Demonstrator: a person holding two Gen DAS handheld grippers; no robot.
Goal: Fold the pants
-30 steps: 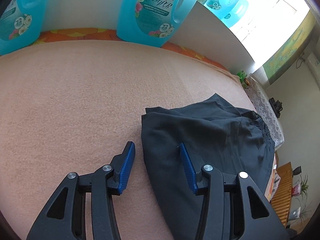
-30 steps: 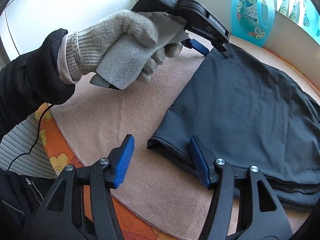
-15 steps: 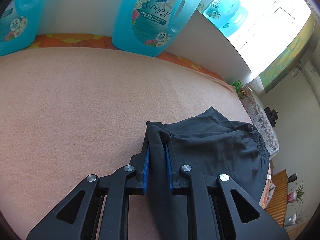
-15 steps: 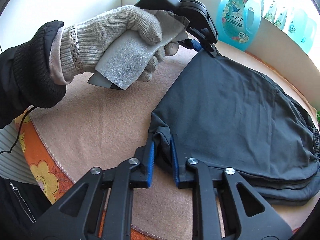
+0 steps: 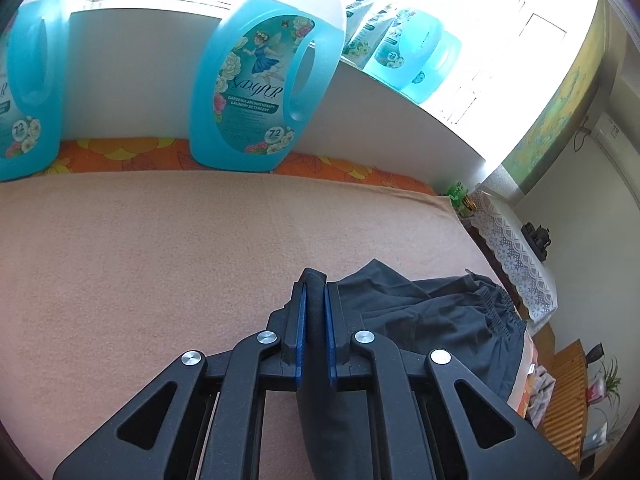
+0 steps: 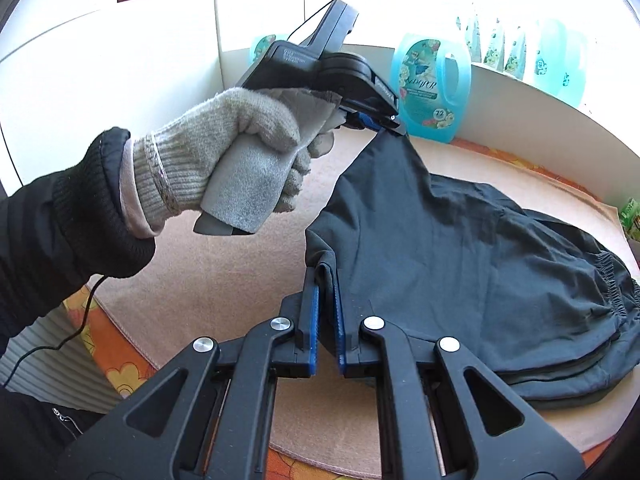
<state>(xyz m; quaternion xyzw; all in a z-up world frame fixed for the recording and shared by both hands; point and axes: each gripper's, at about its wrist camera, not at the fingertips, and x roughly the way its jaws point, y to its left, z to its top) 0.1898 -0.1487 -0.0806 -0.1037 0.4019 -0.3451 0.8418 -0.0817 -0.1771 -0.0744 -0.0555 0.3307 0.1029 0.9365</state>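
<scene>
Two grippers clamped on the pants, one at each near corner.

I had the left gripper pinched on dark cloth between its blue pads; my right gripper likewise bit a folded corner; both had just been closing onto the fabric. The corners hung lifted off the pink blanket while the elastic waist end lay on it, far side; my gloved left hand gripped its handle; blue jugs stood behind.
</scene>
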